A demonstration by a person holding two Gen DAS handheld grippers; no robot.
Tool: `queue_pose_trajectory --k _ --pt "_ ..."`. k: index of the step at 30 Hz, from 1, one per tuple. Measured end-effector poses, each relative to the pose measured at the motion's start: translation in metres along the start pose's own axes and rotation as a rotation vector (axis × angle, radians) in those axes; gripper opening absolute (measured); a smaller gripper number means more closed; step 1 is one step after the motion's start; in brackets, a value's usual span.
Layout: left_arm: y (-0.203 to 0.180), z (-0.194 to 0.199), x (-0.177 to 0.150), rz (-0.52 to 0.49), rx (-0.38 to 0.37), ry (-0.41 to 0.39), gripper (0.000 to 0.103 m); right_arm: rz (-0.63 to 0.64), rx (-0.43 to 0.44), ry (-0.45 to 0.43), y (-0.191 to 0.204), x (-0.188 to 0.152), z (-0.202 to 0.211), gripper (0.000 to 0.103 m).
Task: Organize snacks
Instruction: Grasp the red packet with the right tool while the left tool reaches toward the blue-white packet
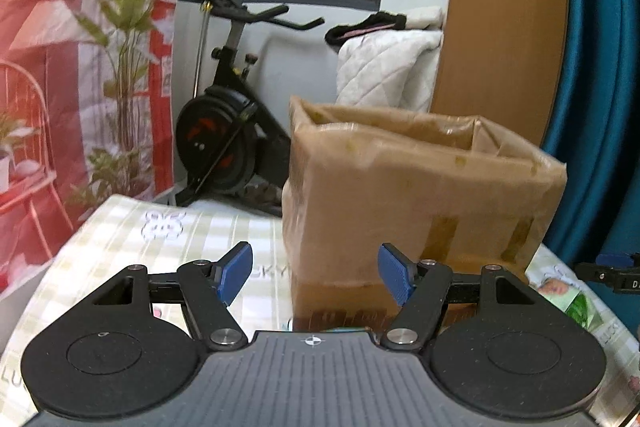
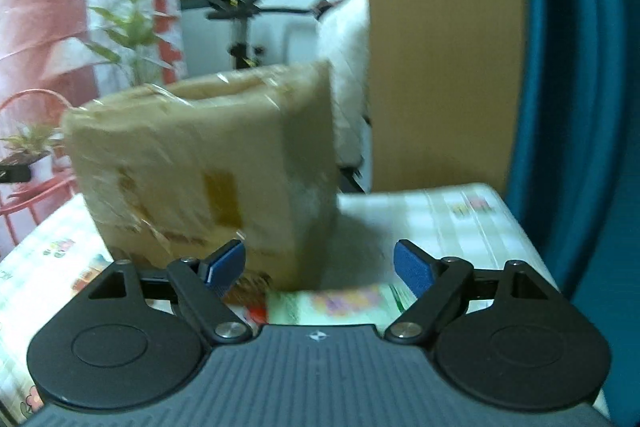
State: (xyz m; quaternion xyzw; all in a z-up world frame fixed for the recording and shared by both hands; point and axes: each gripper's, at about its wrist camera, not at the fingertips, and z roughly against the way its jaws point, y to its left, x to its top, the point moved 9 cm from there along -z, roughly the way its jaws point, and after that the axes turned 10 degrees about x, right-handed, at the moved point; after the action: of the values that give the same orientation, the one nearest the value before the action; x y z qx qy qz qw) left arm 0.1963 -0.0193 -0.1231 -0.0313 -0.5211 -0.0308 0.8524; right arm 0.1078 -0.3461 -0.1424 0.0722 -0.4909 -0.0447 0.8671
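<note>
An open-topped cardboard box (image 1: pixel 420 187) wrapped in clear tape stands on the checked tablecloth (image 1: pixel 160 227). It also shows in the right wrist view (image 2: pixel 200 167), blurred. My left gripper (image 1: pixel 316 277) is open and empty just in front of the box. My right gripper (image 2: pixel 320 269) is open and empty over a pale green snack packet (image 2: pixel 340 303) that lies at the box's right corner. Another snack packet (image 1: pixel 576 299) lies right of the box. The other gripper's tip (image 1: pixel 612 273) shows at the right edge.
An exercise bike (image 1: pixel 232 115) stands beyond the table. A red patterned curtain (image 1: pixel 60 47) hangs at the left. A wooden panel (image 1: pixel 508 15) and a blue curtain (image 1: pixel 600 87) stand at the right. The table's far edge (image 2: pixel 420 193) lies behind the box.
</note>
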Motion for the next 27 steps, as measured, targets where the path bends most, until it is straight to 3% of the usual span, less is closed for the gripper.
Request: queue_pose_trajectory --k 3,5,7,9,13,19,24,27 --pt "0.001 0.0 -0.012 0.023 0.003 0.023 0.071 -0.022 0.014 0.019 -0.001 -0.012 0.002 0.083" --pt "0.001 -0.001 -0.02 0.044 0.0 0.044 0.071 0.01 0.051 0.032 0.014 -0.019 0.001 0.076" --pt "0.0 0.0 -0.028 0.044 0.002 0.06 0.071 0.03 0.085 0.063 0.03 -0.028 -0.005 0.057" --pt "0.001 0.001 -0.034 0.043 0.008 0.068 0.071 0.01 0.152 0.105 0.048 -0.04 -0.019 0.05" --pt "0.004 0.004 -0.043 0.045 0.014 0.087 0.071 -0.027 0.175 0.18 0.065 -0.066 -0.045 0.05" --pt "0.008 0.0 -0.052 0.065 0.027 0.12 0.071 -0.029 0.03 0.195 0.044 -0.078 -0.064 0.051" --pt "-0.002 -0.003 -0.074 0.044 -0.006 0.162 0.07 0.035 -0.042 0.228 0.029 -0.08 -0.075 0.054" --pt "-0.007 -0.005 -0.085 0.039 -0.021 0.187 0.07 0.002 -0.055 0.224 0.02 -0.082 -0.082 0.055"
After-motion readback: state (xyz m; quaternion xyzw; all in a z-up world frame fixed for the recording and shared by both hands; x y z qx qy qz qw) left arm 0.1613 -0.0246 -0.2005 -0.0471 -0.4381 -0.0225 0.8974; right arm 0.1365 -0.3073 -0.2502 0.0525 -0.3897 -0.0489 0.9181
